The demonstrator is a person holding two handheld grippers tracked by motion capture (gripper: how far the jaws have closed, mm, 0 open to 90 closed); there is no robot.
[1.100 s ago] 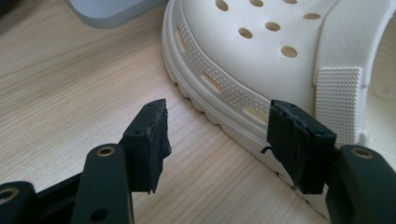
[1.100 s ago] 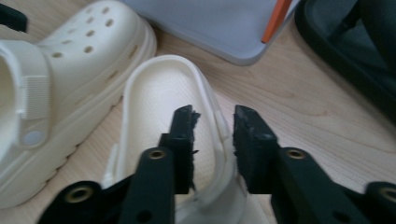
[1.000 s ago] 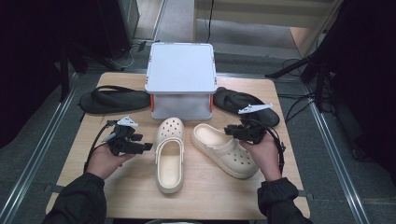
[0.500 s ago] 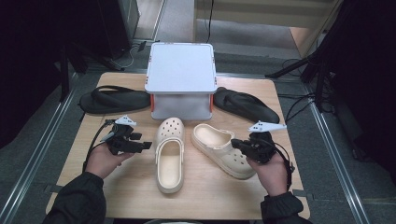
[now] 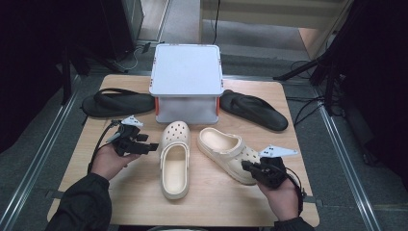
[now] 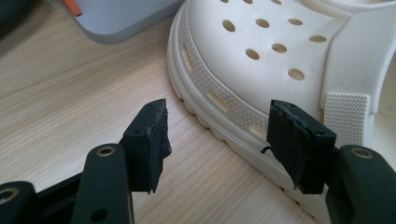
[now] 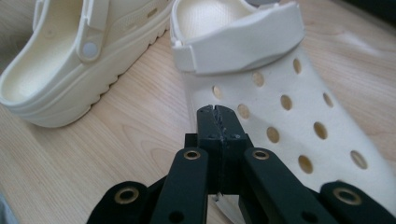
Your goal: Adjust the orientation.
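Observation:
Two cream clogs lie side by side on the wooden table. The left clog (image 5: 174,159) points its toe at the box. The right clog (image 5: 226,151) lies slanted, its toe toward the near right. My left gripper (image 5: 154,146) rests just left of the left clog's toe. In the left gripper view it (image 6: 224,126) stands open, with the clog's (image 6: 261,56) sole rim between the jaws and untouched. My right gripper (image 5: 246,166) is at the right clog's toe. In the right gripper view it (image 7: 218,116) is shut on nothing, right at the holed toe (image 7: 289,98).
A white lidded box (image 5: 186,72) stands at the back middle of the table (image 5: 130,202). One black flip-flop (image 5: 118,102) lies to its left and another (image 5: 254,109) to its right. Dark stands and cables surround the table.
My right hand has moved toward the near edge, from beside the right flip-flop down to the right clog's toe. My left hand has stayed where it was.

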